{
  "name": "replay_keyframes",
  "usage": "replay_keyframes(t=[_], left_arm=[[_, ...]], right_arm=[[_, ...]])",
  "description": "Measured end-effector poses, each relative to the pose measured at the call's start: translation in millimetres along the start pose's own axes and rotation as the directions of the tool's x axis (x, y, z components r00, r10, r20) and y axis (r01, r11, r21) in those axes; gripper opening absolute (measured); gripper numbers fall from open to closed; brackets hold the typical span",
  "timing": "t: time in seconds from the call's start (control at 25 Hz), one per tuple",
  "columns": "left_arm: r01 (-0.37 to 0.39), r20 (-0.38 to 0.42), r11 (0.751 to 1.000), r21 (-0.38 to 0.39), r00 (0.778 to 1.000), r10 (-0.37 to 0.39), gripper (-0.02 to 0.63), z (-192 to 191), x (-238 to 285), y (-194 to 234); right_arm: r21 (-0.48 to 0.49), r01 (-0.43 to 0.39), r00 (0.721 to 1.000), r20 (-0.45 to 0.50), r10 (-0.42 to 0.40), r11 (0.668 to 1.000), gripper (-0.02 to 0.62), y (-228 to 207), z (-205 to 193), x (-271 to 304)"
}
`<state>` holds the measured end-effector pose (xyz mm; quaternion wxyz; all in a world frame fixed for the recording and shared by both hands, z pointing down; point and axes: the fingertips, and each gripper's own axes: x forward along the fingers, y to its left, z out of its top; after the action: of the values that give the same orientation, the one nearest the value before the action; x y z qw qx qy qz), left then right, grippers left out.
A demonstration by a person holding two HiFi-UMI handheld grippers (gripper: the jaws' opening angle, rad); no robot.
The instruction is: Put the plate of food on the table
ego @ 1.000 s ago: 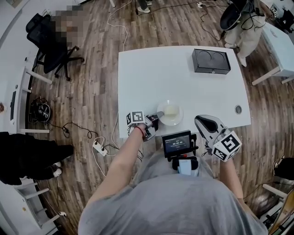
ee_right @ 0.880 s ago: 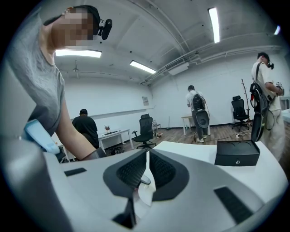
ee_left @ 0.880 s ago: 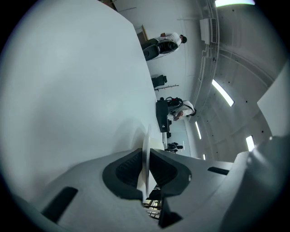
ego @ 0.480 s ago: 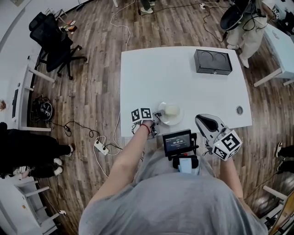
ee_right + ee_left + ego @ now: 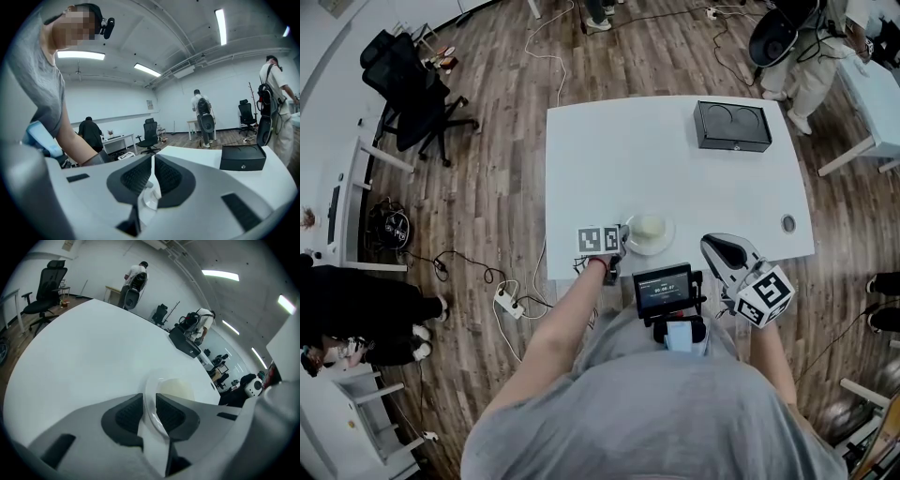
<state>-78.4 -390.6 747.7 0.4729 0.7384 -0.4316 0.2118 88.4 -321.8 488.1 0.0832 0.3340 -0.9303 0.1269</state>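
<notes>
A small white plate (image 5: 649,232) with a pale lump of food (image 5: 648,226) is over the white table (image 5: 609,150), close to its near edge. My left gripper (image 5: 623,241) is shut on the plate's left rim. In the left gripper view the rim (image 5: 151,401) runs between the two dark pads (image 5: 127,414), with the food (image 5: 177,388) just beyond. I cannot tell whether the plate touches the table. My right gripper (image 5: 719,247) hangs off the table's near right corner, jaws together and holding nothing (image 5: 153,176).
A black box (image 5: 732,125) stands at the table's far right, also in the right gripper view (image 5: 243,157). A round grommet (image 5: 787,223) sits near the right edge. An office chair (image 5: 412,80) and floor cables (image 5: 502,300) lie to the left. People stand beyond the table.
My left gripper's marker cube has shifted right and turned, closer to the plate. The plate looks slightly smaller, as if lower. The right gripper has hardly moved.
</notes>
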Motion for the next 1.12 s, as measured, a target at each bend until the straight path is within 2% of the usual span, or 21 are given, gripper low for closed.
replay_keyframes(t=[0.16, 0.36, 0.56, 0.72, 0.84, 0.96, 1.12], left_arm=[[-0.030, 0.014, 0.998, 0.050, 0.999, 0.029, 0.072, 3.3, -8.2, 0.8], [-0.015, 0.044, 0.998, 0.065, 0.999, 0.012, 0.072, 13.8, -22.7, -7.6], [0.011, 0.097, 0.990, 0.139, 0.995, -0.024, 0.072, 31.6, -44.2, -28.9], [0.025, 0.146, 0.972, 0.233, 0.988, -0.060, 0.072, 46.5, -69.9, -46.4], [0.040, 0.209, 0.940, 0.340, 0.971, -0.117, 0.072, 56.6, -92.3, -66.2], [0.044, 0.264, 0.886, 0.462, 0.947, -0.185, 0.072, 62.6, -116.9, -89.5], [0.034, 0.325, 0.812, 0.583, 0.906, -0.271, 0.072, 65.3, -145.0, -118.3]], right_arm=[[0.003, 0.005, 1.000, 0.003, -0.005, 1.000, 0.034, -1.2, -0.6, -3.7], [0.007, 0.003, 1.000, 0.010, -0.003, 1.000, 0.034, -1.1, 0.3, -1.9], [-0.002, -0.004, 1.000, 0.020, 0.004, 1.000, 0.034, 1.2, 5.4, -1.3], [-0.010, -0.007, 1.000, 0.029, 0.008, 1.000, 0.034, 5.1, 9.2, 0.1], [-0.013, -0.008, 0.999, 0.040, 0.008, 1.000, 0.034, 7.7, 11.5, -1.5], [-0.014, -0.008, 0.999, 0.047, 0.008, 1.000, 0.034, 10.8, 12.5, -4.3], [-0.022, -0.013, 0.998, 0.057, 0.014, 1.000, 0.034, 16.4, 14.9, -6.8]])
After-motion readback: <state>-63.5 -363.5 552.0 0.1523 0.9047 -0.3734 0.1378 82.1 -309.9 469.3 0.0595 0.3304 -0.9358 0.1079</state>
